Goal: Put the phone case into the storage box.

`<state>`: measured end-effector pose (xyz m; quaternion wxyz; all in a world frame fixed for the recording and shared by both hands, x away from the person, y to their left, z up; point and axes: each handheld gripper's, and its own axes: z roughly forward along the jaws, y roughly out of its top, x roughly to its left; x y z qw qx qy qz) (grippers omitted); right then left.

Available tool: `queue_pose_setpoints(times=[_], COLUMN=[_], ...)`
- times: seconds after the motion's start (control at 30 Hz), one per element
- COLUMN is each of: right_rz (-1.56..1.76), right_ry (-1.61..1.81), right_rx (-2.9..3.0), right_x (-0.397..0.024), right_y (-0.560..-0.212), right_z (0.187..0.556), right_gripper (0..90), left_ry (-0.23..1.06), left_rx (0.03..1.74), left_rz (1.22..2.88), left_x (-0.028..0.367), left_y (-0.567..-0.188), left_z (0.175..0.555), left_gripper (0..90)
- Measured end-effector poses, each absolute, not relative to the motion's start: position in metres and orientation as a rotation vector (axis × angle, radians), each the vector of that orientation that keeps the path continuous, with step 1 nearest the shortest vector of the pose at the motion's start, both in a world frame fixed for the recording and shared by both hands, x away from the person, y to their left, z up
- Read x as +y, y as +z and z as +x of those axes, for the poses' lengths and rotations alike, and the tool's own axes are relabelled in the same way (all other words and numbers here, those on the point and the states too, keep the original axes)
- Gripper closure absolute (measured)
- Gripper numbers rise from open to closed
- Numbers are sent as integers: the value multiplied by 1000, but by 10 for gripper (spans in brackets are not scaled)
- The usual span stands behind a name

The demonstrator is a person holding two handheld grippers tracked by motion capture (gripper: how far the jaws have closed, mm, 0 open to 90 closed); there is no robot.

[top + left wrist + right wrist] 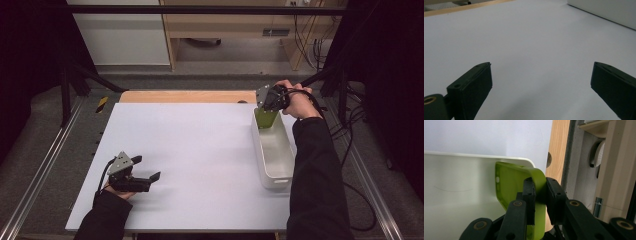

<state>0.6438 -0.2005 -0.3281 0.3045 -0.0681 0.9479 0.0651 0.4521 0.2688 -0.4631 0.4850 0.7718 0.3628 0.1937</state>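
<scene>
The right gripper [270,101] pinches the wall of a green case [524,182], a soft phone cover by its look, and holds it at the far end of the white bin [274,172]. In the right gripper view the jaws are clamped on the case's rim, and the case hangs inside the bin close to its rounded far corner; whether it touches the bin floor cannot be told. The left gripper [150,178] rests near the table's [200,145] left front, jaws spread wide with nothing between them. The step in hand looks like placing the case into the bin. The next move likely calls for lowering it until it rests, then letting go and lifting clear without dragging the case back out.
</scene>
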Motion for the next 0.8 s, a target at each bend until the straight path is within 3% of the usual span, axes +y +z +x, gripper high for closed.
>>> queue_pose_setpoints(times=[0.53, 0.8], right_rz=[-160, -163], right_ry=[175, 151], right_rx=[2498, 2481], right_x=[-202, -202], right_y=[-329, -331], right_z=[648, 650], right_gripper=[780, 728], left_ry=[472, 471], left_rx=[883, 883], left_rz=[1880, 1880], left_x=[269, 269], left_y=[-463, -463], left_z=[452, 452], left_gripper=[32, 32])
